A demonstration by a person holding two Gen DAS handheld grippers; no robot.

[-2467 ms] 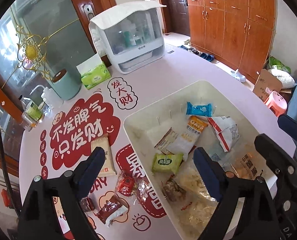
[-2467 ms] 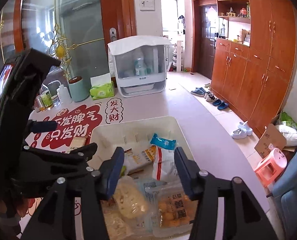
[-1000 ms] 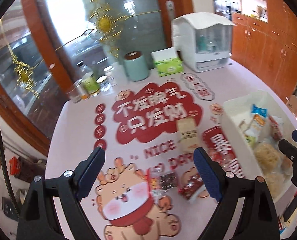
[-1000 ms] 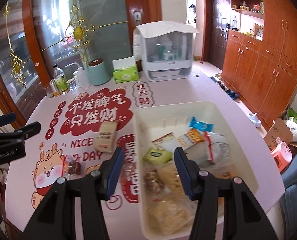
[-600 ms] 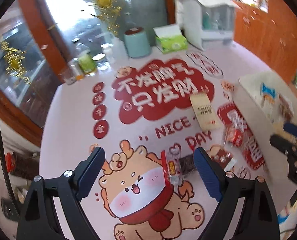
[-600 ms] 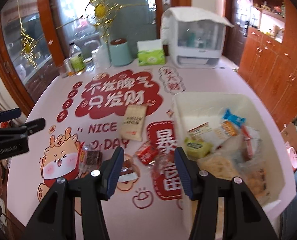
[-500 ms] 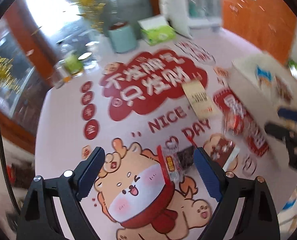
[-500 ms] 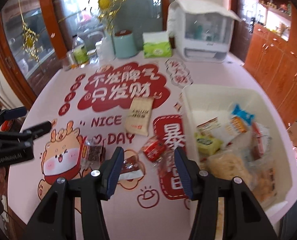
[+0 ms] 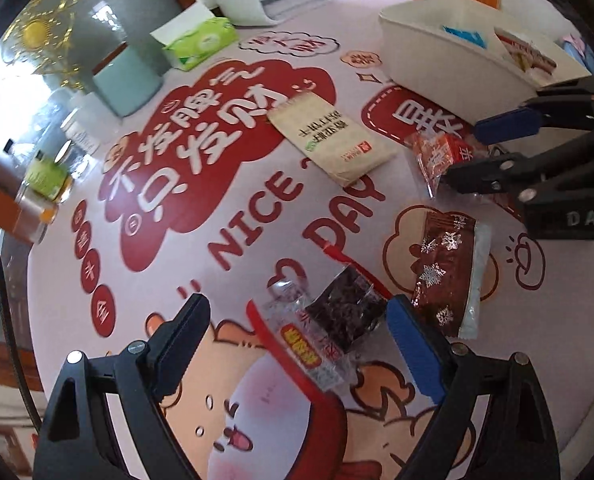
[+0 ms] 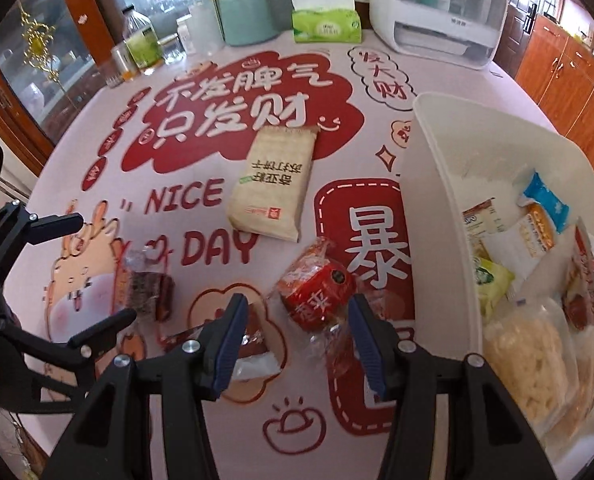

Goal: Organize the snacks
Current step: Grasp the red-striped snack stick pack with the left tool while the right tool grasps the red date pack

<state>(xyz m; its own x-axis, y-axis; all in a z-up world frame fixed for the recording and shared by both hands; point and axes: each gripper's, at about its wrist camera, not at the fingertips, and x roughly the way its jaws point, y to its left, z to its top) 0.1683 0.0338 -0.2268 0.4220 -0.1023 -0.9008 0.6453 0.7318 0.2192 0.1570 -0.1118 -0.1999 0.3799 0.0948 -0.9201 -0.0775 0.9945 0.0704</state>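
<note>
My left gripper is open, low over a clear packet of dark snack on the printed tablecloth. My right gripper is open, its jaws on either side of a red snack packet, which also shows in the left wrist view. A brown snowflake-print packet lies between the two. A beige cracker pack lies further back. A white bin with several snack packets stands at the right.
At the table's far edge stand a teal canister, a green tissue box, a white lidded appliance and some bottles. Wooden cabinets lie beyond at the right.
Both grippers have swung away from the bin to the left and come down close over the loose packets on the tablecloth. Both have stayed open.
</note>
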